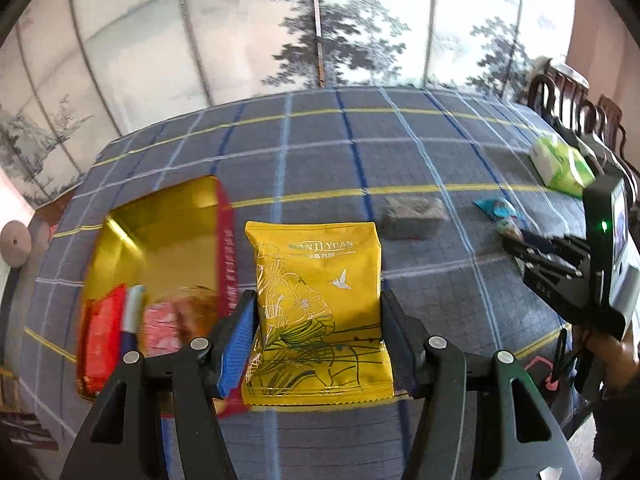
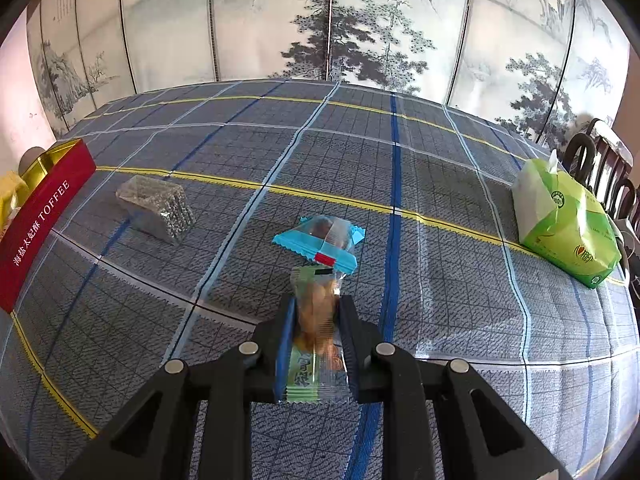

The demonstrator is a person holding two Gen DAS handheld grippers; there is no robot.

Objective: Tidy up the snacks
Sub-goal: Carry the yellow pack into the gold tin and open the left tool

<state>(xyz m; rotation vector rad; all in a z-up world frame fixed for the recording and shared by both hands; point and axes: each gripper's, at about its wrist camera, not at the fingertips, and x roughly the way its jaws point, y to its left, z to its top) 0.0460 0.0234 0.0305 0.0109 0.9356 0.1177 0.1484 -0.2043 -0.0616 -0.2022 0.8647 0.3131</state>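
toffee box (image 1: 160,240) at left on table (image 2: 280,140) | snack packets (image 1: 132,328) in box | silvery packet (image 2: 158,210) right of box | twisted-wrapper snack (image 2: 320,242) further right | tissue pack (image 2: 564,224) far right

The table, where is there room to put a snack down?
The checked tablecloth is bare between the blue snack and the green tissue pack, and along the far edge by the painted screen. It is crowded inside the red box, at its near end.

A table under a blue checked cloth (image 2: 440,160) carries a red toffee box (image 2: 44,216), a silver packet (image 2: 158,208), a blue-wrapped snack (image 2: 320,240) and a green tissue pack (image 2: 568,220).
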